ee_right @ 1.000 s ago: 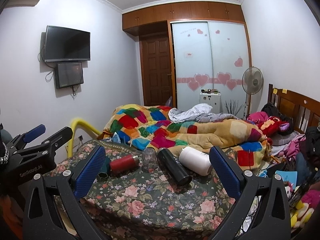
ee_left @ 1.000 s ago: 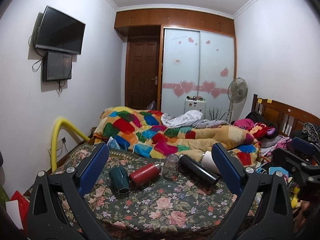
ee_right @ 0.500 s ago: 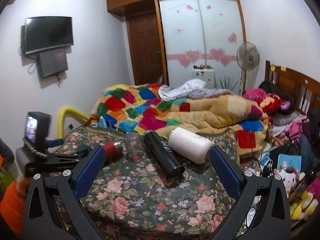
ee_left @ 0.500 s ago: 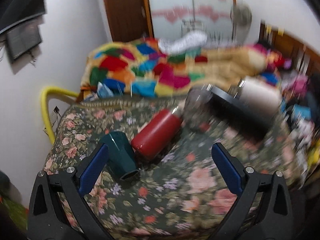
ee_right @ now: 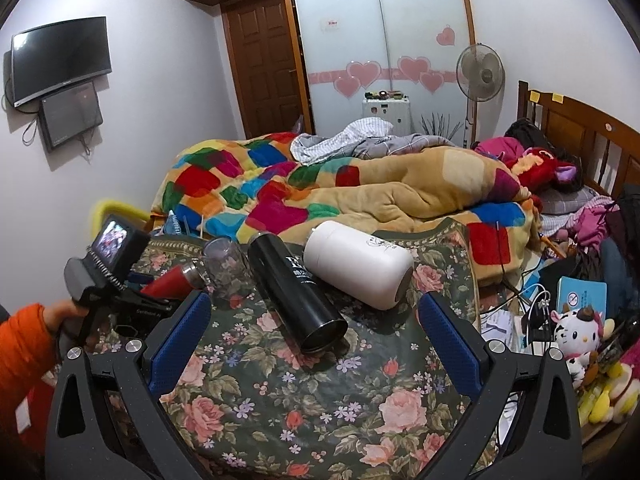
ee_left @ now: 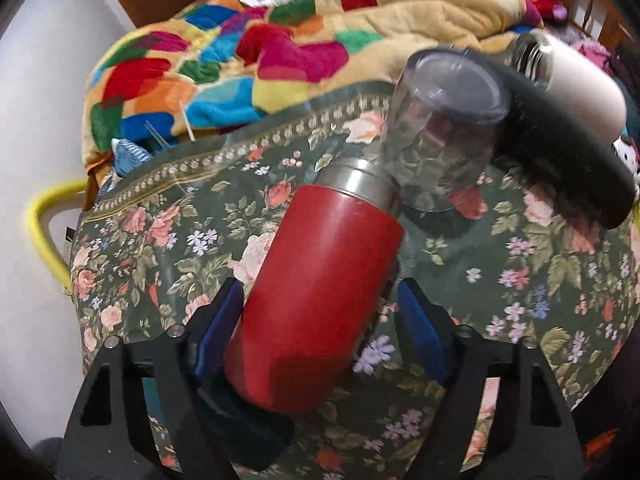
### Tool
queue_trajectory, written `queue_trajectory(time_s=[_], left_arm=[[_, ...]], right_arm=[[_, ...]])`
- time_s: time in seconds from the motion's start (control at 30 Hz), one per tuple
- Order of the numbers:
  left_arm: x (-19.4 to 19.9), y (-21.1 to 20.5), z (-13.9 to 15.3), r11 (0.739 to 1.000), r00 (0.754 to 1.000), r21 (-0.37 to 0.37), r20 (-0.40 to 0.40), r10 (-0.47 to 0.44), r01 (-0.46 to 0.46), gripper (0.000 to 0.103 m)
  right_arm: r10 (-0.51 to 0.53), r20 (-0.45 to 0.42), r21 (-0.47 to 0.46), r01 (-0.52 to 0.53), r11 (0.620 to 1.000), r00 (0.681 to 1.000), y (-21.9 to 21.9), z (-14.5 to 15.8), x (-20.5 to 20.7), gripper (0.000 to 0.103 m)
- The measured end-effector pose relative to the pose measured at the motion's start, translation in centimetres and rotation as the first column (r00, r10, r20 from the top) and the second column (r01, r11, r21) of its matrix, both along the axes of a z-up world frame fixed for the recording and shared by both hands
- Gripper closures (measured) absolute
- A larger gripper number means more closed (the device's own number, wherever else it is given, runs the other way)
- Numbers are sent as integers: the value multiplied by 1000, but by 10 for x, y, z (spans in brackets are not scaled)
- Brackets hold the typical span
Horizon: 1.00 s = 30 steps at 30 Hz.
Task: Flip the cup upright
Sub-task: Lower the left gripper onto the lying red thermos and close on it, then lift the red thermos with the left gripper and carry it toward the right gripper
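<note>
the bed has a dark floral cover, and a bright patchwork blanket is heaped along its far side. five drink containers lie in a loose row between the blanket and the near edge. the white bottle lies on its side at the right end of the row, touching the black bottle, which also lies on its side with its open mouth toward the near edge. a clear glass stands mouth down just left of the black bottle.

the red cup lies on its side on the cover, its steel neck pointing away and resting against the clear glass. its red body is smooth and cylindrical. the left gripper has its blue pads on either side of the cup's lower body, the left pad touching and the right pad a little apart, so the jaws are not yet clamped. a dark green cup sits partly hidden under the red one.

the right gripper hangs over the near right part of the bed with its jaws spread wide and nothing between them. open floral cover lies in front of the bottles toward the near edge.
</note>
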<state>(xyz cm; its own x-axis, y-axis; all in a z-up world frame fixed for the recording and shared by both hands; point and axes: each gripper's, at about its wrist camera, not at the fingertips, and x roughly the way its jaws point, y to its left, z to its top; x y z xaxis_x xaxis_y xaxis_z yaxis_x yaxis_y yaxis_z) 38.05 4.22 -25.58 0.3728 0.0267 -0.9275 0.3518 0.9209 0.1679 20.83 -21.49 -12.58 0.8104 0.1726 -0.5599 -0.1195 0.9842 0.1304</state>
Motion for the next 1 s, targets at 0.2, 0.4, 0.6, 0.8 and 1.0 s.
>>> queue_trajectory(time_s=[0.2, 0.4, 0.6, 0.8, 1.0], left_arm=[[14, 1, -17, 1000, 998, 25, -69, -11, 12, 27], [13, 9, -11, 999, 995, -26, -89, 38, -40, 35], [-15, 2, 6, 997, 997, -53, -44, 56, -58, 36], [-58, -21, 40, 992, 1000, -127, -2, 6, -6, 36], [-94, -62, 56, 982, 997, -173, 11, -71, 72, 36]], right_arm=[[3, -4, -1, -3, 1000, 1000, 3, -2, 4, 0], [7, -9, 0, -7, 1000, 1000, 5, -2, 4, 0], [10, 13, -7, -10, 1000, 1000, 7, 4, -5, 0], [22, 38, -4, -22, 1000, 999, 10, 13, -20, 0], [32, 72, -17, -31, 999, 997, 12, 22, -38, 0]])
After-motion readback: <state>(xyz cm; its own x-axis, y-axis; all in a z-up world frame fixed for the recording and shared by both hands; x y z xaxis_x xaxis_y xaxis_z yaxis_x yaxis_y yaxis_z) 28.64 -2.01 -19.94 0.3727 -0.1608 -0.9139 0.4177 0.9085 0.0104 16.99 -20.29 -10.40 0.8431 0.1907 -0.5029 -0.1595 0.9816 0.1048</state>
